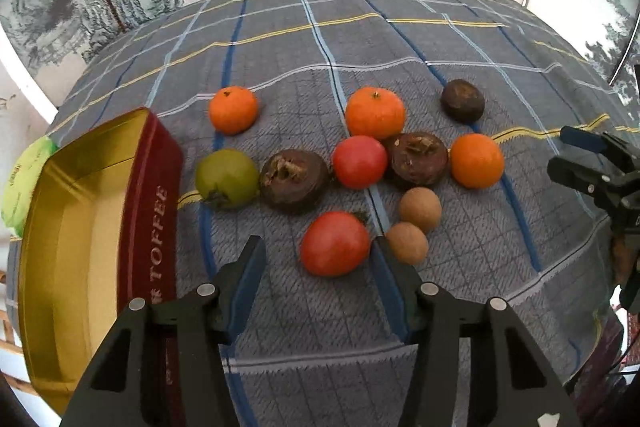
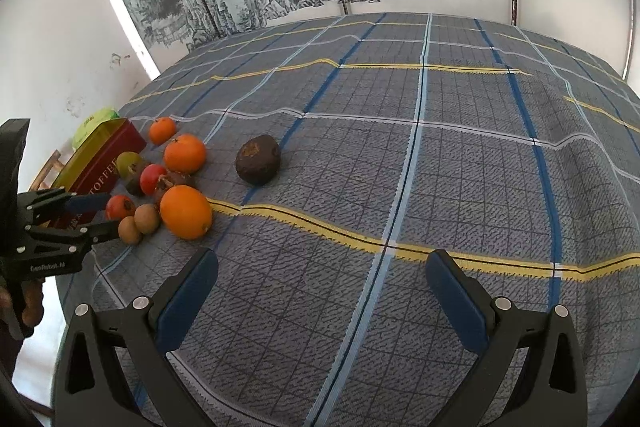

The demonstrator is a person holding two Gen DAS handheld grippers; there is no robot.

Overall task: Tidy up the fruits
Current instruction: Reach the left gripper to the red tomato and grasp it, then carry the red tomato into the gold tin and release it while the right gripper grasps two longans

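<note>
The red toffee tin (image 1: 152, 195) sits empty beside loose fruit; left hand-held gripper (image 1: 320, 251) brackets a red tomato (image 1: 334, 243) ungripped, right hand-held gripper (image 2: 320, 267) released

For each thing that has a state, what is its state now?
toffee tin: open, empty as far as visible
left gripper: open, jaws either side of the near red fruit, not pressing
right gripper: open, nothing between the jaws
lone dark fruit: lying apart from the pile

"TOFFEE" on red tin (image 1: 154, 211), "GenRobot.AI" on left tongs (image 2: 102, 215)
</note>
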